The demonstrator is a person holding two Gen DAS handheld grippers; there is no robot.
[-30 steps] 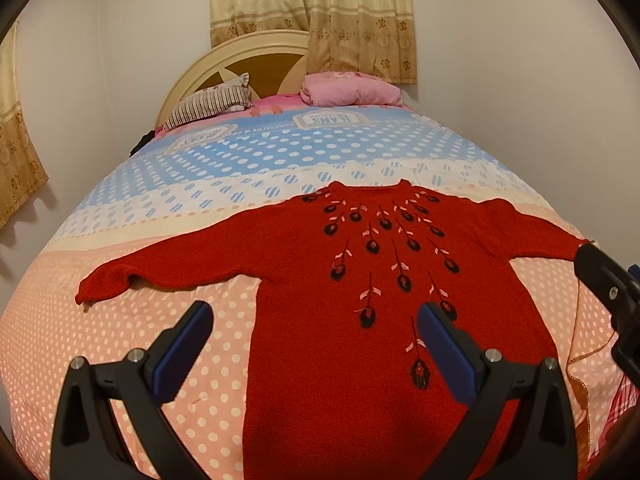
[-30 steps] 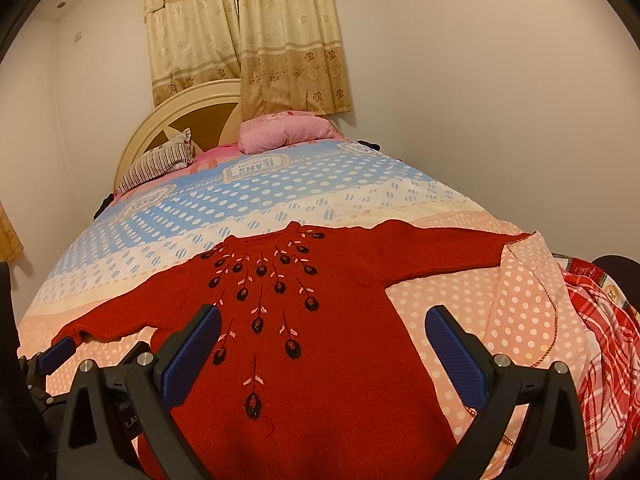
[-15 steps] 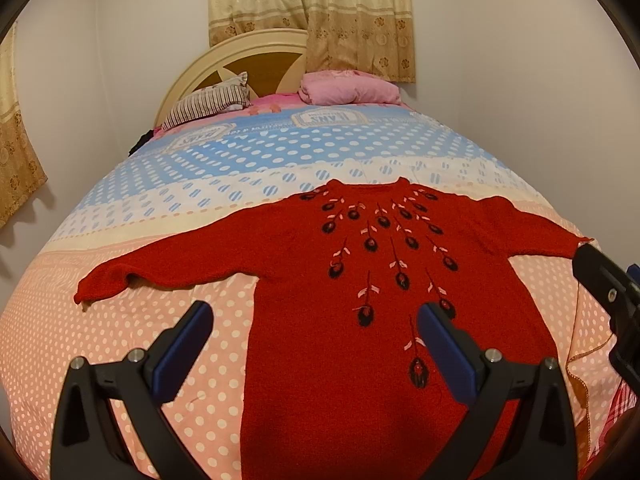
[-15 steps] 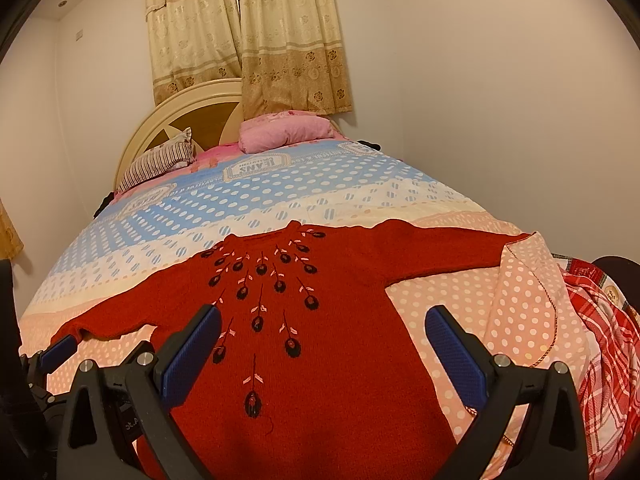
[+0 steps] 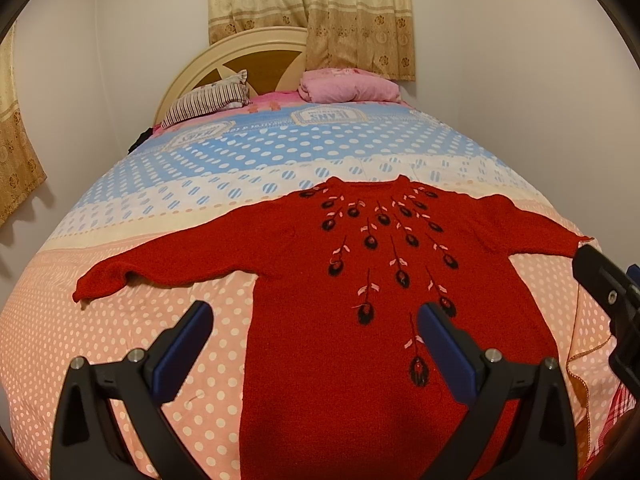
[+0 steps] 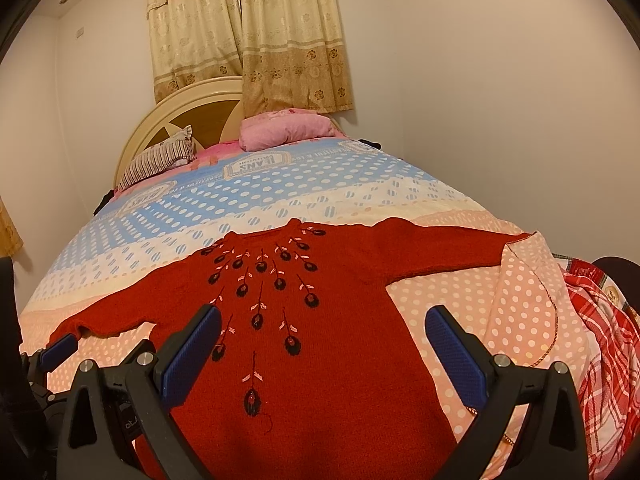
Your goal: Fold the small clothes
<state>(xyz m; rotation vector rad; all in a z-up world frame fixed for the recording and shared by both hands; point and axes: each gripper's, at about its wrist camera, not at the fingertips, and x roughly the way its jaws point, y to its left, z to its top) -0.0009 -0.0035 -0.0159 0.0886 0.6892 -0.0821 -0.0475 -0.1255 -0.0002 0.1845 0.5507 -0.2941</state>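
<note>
We hold the left tongs (image 5: 316,344) wide and empty over the hem end of the red sweater (image 5: 360,280), straddling its left edge; the right tongs (image 6: 324,344) gape too, empty, over its right side; nothing is gripped. The sweater lies flat, front up, on the bed (image 5: 120,328), sleeves spread; we judge no fold begun, everything left. Beyond its neckline sit the pillows (image 5: 348,90).
</note>
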